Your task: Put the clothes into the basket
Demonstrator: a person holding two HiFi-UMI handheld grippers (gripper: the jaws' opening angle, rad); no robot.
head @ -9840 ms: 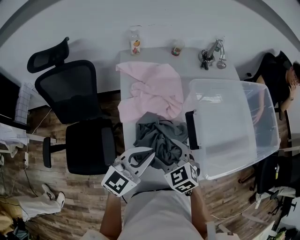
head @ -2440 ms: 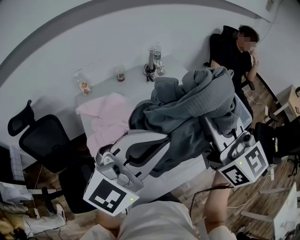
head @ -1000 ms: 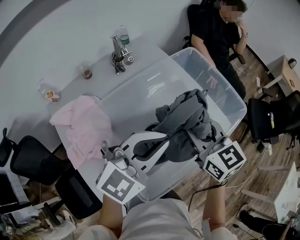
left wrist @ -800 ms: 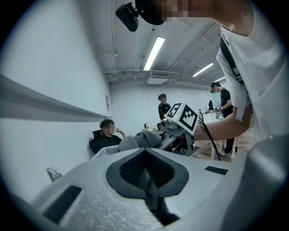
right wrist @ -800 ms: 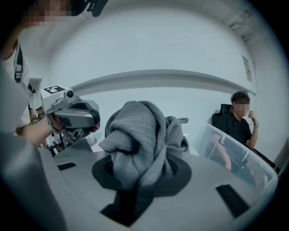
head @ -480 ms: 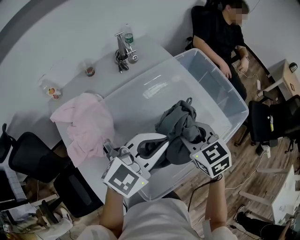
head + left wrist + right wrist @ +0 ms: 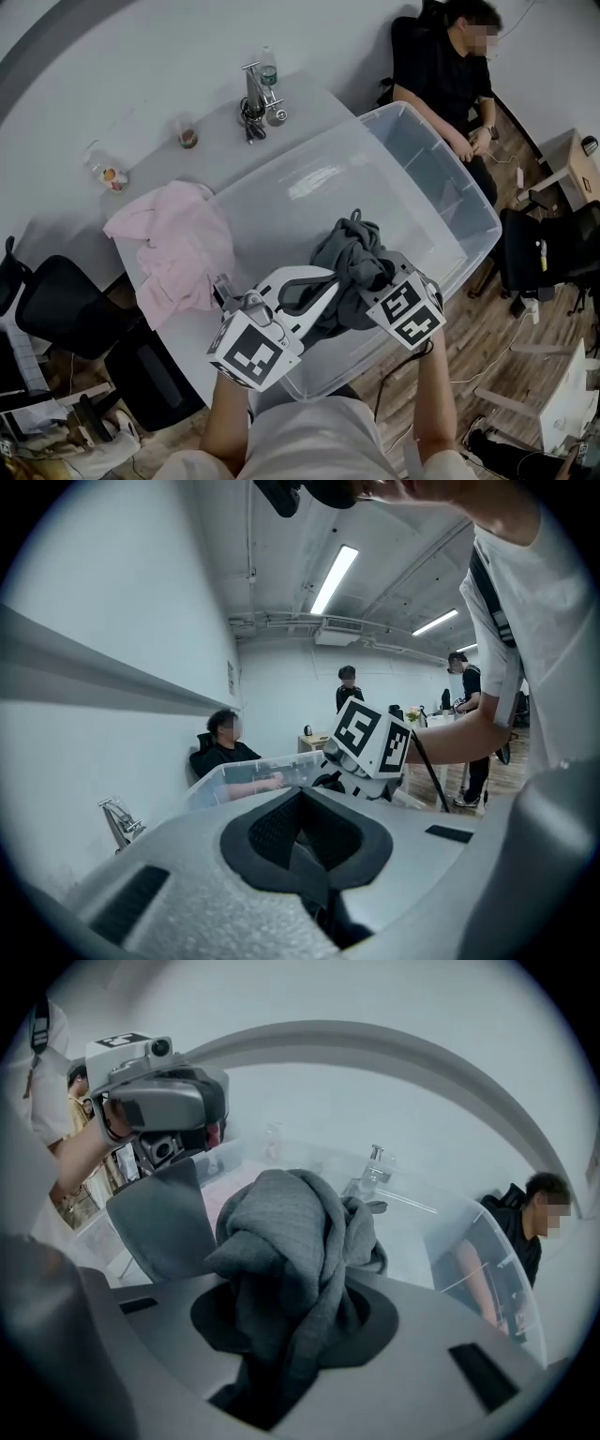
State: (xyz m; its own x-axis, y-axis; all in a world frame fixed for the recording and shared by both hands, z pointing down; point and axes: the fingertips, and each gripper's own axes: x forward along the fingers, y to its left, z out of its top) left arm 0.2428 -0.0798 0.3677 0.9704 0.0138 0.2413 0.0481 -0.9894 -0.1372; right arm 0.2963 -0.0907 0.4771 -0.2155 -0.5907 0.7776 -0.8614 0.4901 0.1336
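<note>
Crumpled grey fabric garment (image 7: pixel 354 265) sits low inside the clear plastic basket (image 7: pixel 469 183), near its front wall, with left tongs (image 7: pixel 322 298) and right tongs (image 7: pixel 375 279) both clamped on it.

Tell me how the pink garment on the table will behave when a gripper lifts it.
The pink garment lies crumpled in soft folds on the table, so it will probably hang floppy and change shape when lifted. It looks like thin fabric, so likely light. A push would likely bunch it up rather than slide it whole.
</note>
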